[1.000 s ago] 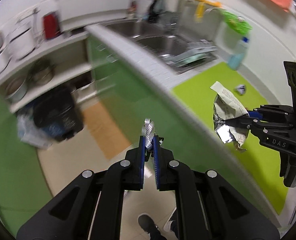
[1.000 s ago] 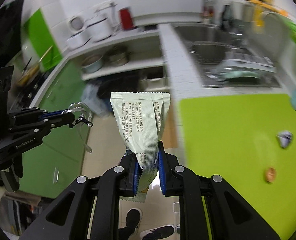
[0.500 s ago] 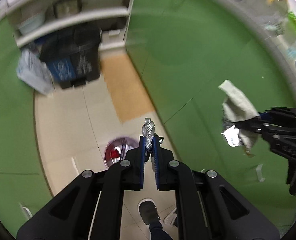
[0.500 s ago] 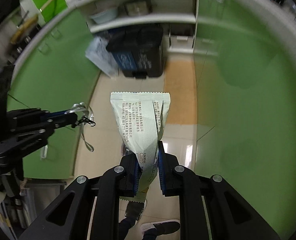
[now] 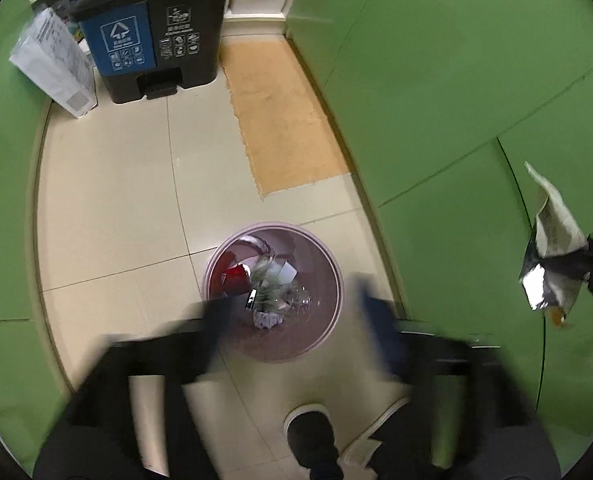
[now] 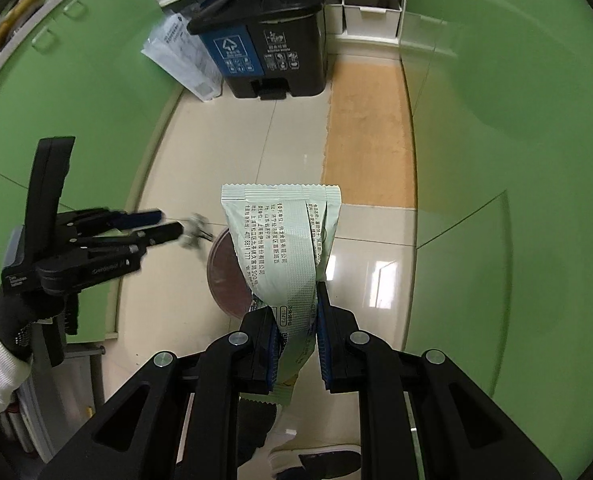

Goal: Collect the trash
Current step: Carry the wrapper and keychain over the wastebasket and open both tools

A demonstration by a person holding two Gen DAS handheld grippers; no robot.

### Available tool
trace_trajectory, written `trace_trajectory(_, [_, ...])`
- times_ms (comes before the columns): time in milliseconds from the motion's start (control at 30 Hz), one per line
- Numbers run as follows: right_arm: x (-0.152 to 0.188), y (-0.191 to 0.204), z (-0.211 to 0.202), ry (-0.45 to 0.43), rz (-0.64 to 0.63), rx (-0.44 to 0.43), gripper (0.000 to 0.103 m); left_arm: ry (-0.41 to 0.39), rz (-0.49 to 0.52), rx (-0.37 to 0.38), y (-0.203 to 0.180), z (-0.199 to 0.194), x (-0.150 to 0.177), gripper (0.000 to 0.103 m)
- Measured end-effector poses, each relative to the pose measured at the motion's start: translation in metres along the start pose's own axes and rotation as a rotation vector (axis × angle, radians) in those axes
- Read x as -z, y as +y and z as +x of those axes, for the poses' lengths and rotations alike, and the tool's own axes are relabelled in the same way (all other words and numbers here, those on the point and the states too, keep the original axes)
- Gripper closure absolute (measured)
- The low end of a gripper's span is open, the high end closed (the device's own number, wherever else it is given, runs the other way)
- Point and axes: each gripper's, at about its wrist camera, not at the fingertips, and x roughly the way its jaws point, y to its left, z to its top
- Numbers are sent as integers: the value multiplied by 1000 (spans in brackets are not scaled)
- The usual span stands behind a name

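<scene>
Over the pink bin (image 5: 273, 292) | step – dropping trash | left gripper (image 5: 292, 320) blurred, jaws spread | right gripper (image 6: 294, 344) pinching green wrapper (image 6: 282, 240) | next – centre over bin, let go

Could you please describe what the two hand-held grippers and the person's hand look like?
Both are black angular linkage frames with silver pivot bolts and blue ribbed finger pads. The left hand-held gripper carries faint white lettering. The hand wears a black glove over a white sleeve.

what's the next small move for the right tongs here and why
Probably swing the right tongs leftward over the pink bin, then release: they grip the green wrapper off to the bin's side, while the left tongs hang open above it.
</scene>
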Motion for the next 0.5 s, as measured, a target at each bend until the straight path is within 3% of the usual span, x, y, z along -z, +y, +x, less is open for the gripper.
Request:
trace_trajectory(67, [0, 3, 3, 6, -11, 1, 88, -7, -5, -11, 4, -1, 0, 3])
trace_trajectory(200, [-3, 19, 11, 20, -41, -13, 88, -18, -19, -29, 16, -14, 0, 3])
trace_trajectory(500, [-15, 64, 52, 61, -127, -67, 88, -138, -80, -50, 51, -75, 6, 3])
